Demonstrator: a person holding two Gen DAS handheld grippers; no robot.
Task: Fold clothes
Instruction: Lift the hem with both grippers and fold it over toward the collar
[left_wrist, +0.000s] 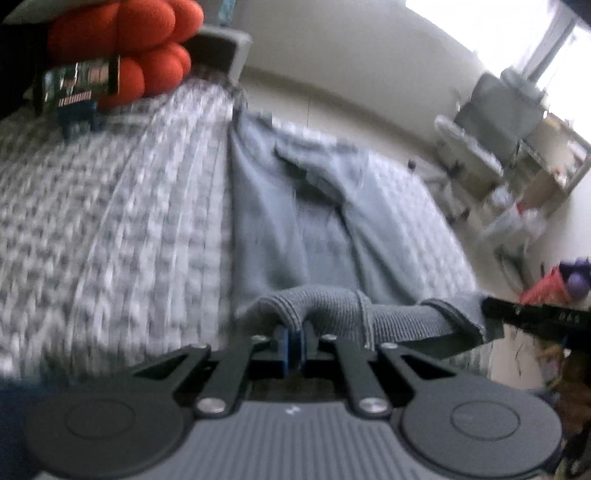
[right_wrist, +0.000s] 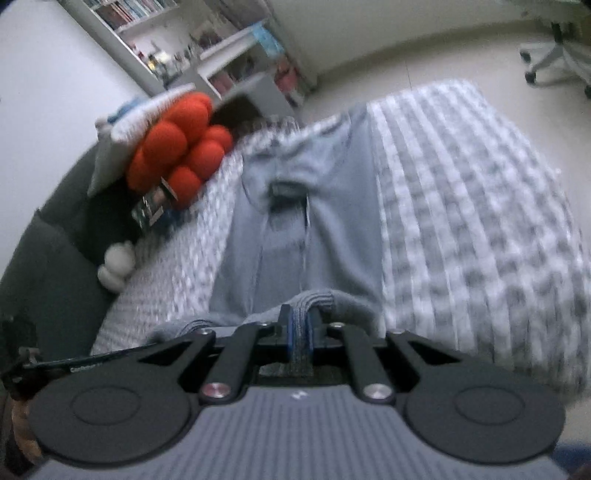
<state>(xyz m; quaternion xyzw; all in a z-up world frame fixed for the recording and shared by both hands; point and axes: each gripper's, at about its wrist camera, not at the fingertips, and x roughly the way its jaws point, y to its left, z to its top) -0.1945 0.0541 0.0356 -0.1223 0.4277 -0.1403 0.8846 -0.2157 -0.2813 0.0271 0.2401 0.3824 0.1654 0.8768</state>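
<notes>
Pinching the ribbed hem (left_wrist: 332, 306) of this light blue-grey sweatshirt (left_wrist: 280, 221), we've got left gripper (left_wrist: 294, 330) and right gripper (right_wrist: 300, 321) both clamped on it, over the grey-and-white checked bedspread (left_wrist: 110, 229).

You get soft daylight from a blown-out window (left_wrist: 517, 33) at upper right; motion blur smears the checked bedspread (left_wrist: 110, 221), fisheye bending curves the edges, and corners darken.
</notes>
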